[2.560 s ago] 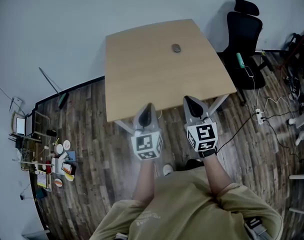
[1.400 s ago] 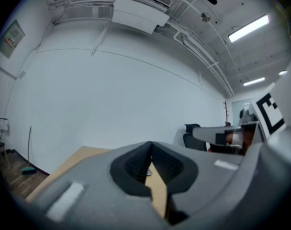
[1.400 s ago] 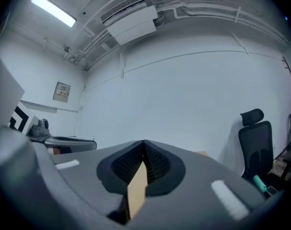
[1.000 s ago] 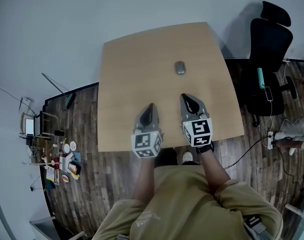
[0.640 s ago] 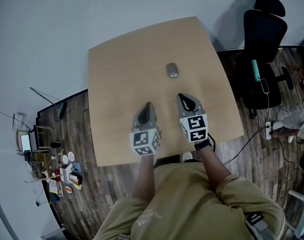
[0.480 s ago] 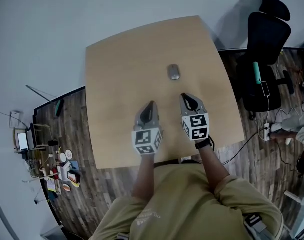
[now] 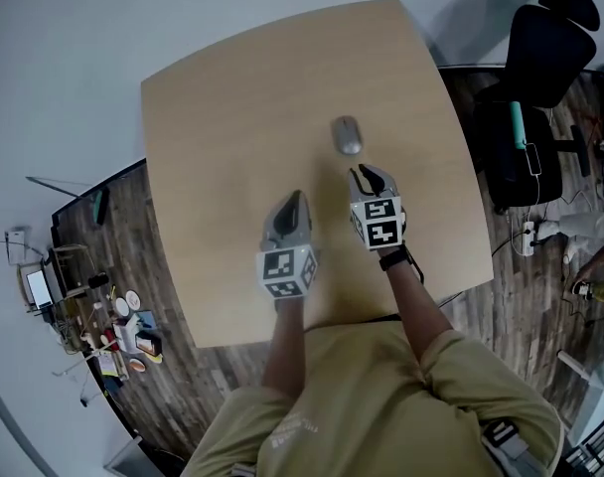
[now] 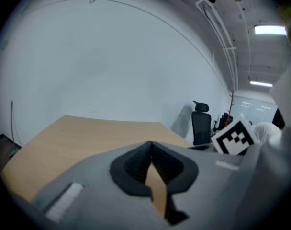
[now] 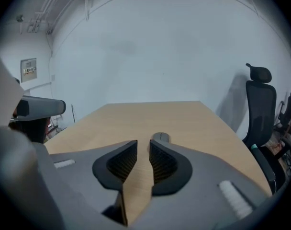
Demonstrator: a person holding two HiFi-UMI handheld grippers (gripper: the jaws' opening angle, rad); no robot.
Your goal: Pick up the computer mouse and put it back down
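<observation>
Wooden table (image 7: 232,117), office chair (image 7: 540,58) standing at two o'clock. The right gripper (image 7: 365,174) is hovering with the computer mouse (image 7: 348,135) near at its twelve o'clock, its empty jaws just opening a crack. The left gripper (image 7: 294,199) is pinched closed.

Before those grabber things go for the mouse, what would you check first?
1. Small grey computer mouse lies free on the light wooden table: ok.
2. Right gripper points roughly at it, mouse just beyond its tips: ok.
3. Right jaws wide enough: they have just been opening, nothing between them, but the gap looks narrower than the mouse: not ok.
4. Left gripper shut, empty, off to the side: ok.
</observation>
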